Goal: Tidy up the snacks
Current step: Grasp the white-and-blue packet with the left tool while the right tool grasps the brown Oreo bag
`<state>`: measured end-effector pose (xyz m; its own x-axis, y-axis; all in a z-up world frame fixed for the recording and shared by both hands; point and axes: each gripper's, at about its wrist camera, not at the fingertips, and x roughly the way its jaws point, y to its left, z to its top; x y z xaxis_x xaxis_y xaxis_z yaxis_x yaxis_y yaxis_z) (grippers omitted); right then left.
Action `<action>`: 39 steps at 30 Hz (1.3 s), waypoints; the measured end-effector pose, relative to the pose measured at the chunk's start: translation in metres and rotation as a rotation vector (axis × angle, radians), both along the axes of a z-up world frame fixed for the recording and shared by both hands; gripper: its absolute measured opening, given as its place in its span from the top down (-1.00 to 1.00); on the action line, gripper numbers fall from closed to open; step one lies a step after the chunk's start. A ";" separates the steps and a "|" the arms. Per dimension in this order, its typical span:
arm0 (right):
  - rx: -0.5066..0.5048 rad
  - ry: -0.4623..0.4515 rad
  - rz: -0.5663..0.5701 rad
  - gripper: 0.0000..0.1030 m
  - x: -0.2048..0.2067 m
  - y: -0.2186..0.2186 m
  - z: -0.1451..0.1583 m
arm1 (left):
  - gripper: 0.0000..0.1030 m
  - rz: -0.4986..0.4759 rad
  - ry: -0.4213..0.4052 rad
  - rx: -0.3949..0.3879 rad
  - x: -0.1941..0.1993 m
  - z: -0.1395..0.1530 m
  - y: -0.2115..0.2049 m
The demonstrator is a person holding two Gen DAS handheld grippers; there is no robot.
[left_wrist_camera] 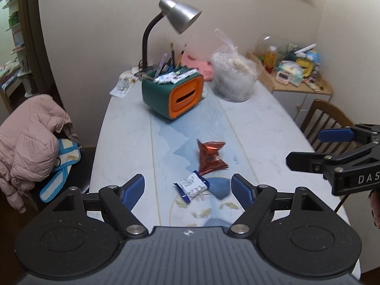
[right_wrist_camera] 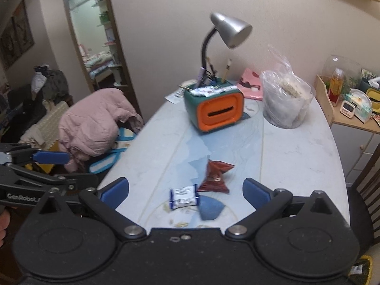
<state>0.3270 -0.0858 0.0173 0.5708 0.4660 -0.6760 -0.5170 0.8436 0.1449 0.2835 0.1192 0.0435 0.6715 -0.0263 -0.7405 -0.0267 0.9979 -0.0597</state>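
Both hand-held grippers hang above the near end of the table with their jaws spread wide and nothing between the blue pads.

Seen from the left wrist, the left gripper (left_wrist_camera: 187, 190) frames a small white-and-blue snack packet (left_wrist_camera: 192, 185) lying flat on the pale blue table (left_wrist_camera: 256, 123), with neither pad touching it. A crumpled red foil snack packet (left_wrist_camera: 211, 157) lies just beyond it, their edges close or touching. Farther off stands a green and orange tissue-box organizer (left_wrist_camera: 174, 95) with pens and brushes stuck in its top and a few small wrapped snacks resting on it. A silver desk lamp (left_wrist_camera: 177, 15) rises behind it, and a clear plastic bag (left_wrist_camera: 234, 76) of pale contents sits to its right. A pink padded jacket (left_wrist_camera: 30, 137) is draped over a chair on the left. The right gripper (left_wrist_camera: 306, 148) enters from the right edge, open, over the table's right side.

Seen from the right wrist, the right gripper (right_wrist_camera: 185, 191) is opened as wide, empty, with the same white-and-blue packet (right_wrist_camera: 183, 196) and red foil packet (right_wrist_camera: 216, 177) lying on the table (right_wrist_camera: 296, 156) between and beyond its pads. The organizer (right_wrist_camera: 215, 105), lamp (right_wrist_camera: 229, 29) and plastic bag (right_wrist_camera: 287, 99) stand at the far end. The left gripper (right_wrist_camera: 78, 168) shows at the left edge, open, in front of the jacket (right_wrist_camera: 95, 123).
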 end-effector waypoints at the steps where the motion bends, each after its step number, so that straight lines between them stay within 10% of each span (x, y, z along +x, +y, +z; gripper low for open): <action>1: -0.003 0.010 -0.008 -1.00 0.009 -0.001 -0.005 | -0.55 -0.004 0.006 -0.001 0.007 -0.005 0.001; 16: -0.078 0.196 -0.070 -0.99 0.120 0.012 -0.105 | -0.55 -0.166 0.279 0.068 0.118 -0.127 -0.018; 39: -0.075 0.396 -0.060 -0.89 0.196 0.057 -0.208 | -0.55 -0.477 0.436 0.257 0.185 -0.233 -0.051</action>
<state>0.5230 -0.0288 -0.1911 0.2846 0.3809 -0.8797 -0.3828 0.8865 0.2600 0.4682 0.0685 -0.1899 0.2699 -0.0322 -0.9623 0.4501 0.8877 0.0965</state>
